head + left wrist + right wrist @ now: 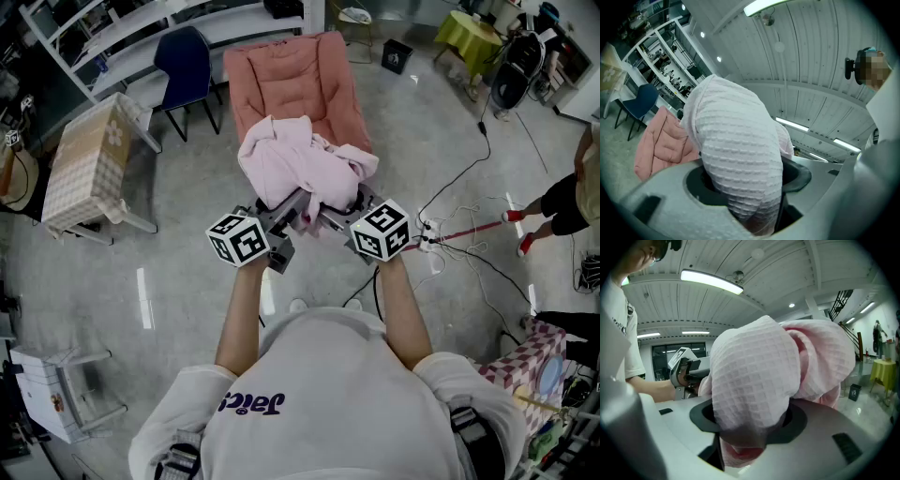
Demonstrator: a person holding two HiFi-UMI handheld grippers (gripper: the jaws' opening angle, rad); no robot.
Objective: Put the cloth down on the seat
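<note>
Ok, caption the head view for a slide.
Left tool and right tool grip a bunched pink cloth by the pink padded seat.

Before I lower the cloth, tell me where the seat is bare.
The pink seat is bare over its upper padding, bordered by the blue chair left and grey floor right. Its near end is crowded: the bunched cloth hides it.

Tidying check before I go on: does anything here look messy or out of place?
The cloth hangs bunched up between the left gripper and right gripper, near the seat. Loose cables sprawl on the floor beside it.
</note>
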